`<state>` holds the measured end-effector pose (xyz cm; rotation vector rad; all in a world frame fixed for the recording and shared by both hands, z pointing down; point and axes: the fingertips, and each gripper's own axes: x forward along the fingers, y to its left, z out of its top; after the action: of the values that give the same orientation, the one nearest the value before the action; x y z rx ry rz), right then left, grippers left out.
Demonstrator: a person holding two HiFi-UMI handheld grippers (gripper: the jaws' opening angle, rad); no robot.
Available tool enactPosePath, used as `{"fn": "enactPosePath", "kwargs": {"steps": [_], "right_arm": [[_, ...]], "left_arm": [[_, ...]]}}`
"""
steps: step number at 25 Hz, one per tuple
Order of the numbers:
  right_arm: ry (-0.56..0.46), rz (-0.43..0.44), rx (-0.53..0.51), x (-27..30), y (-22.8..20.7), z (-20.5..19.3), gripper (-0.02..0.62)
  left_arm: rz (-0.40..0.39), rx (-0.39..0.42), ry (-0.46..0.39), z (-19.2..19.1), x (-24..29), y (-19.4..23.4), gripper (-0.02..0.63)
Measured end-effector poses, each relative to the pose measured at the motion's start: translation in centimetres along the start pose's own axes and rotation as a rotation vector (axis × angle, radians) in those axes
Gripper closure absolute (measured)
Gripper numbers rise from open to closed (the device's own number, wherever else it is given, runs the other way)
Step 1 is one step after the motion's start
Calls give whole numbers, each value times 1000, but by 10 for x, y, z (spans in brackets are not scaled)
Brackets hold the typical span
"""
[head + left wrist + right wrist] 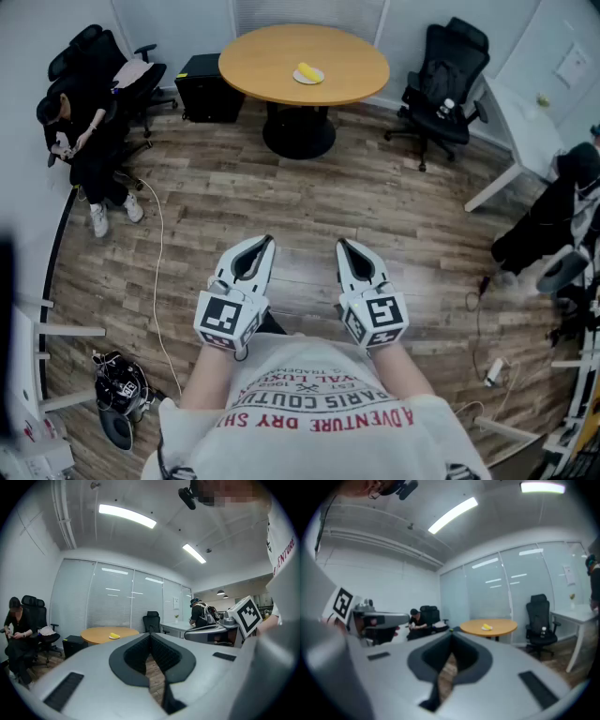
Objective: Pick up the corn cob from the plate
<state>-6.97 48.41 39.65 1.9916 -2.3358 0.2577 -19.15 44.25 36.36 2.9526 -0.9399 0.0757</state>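
A yellow corn cob (307, 71) lies on a small white plate (317, 79) on a round wooden table (347, 56) across the room. The cob also shows far off in the left gripper view (114, 635) and the right gripper view (487, 626). My left gripper (268, 241) and right gripper (341, 243) are held side by side at chest height over the wood floor, pointing toward the table and far short of it. Both are shut, their tips meeting with nothing between them, as the left gripper (150, 634) and right gripper (451, 634) show in their own views.
A person (80, 131) sits in a black chair at the left wall. A black box (208, 89) stands beside the table. A black office chair (441, 80) and a white desk (525, 131) are at the right. A bag (117, 389) and a cable (157, 281) lie on the floor.
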Motion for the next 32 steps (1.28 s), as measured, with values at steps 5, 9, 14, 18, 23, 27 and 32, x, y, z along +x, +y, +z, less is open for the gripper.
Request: {"fn": "enactPosePath", "kwargs": {"steps": [5, 9, 14, 18, 23, 27, 32], "right_arm": [[7, 1, 9, 4, -2, -2, 568], [9, -10, 22, 4, -7, -4, 568], [8, -24, 33, 6, -15, -6, 566], [22, -44, 50, 14, -26, -10, 566], [35, -67, 71, 40, -41, -12, 566], [50, -85, 85, 78, -55, -15, 566], [58, -115, 75, 141, -74, -1, 566]], "left_arm": [[-3, -4, 8, -3, 4, 3, 571], [-8, -9, 13, -5, 9, 1, 571], [-22, -13, 23, -9, 18, 0, 571], [-32, -20, 32, -13, 28, 4, 571], [-41, -27, 35, -17, 51, 26, 571], [-54, -31, 40, -21, 80, 56, 571], [-81, -49, 24, -14, 132, 110, 571]]}}
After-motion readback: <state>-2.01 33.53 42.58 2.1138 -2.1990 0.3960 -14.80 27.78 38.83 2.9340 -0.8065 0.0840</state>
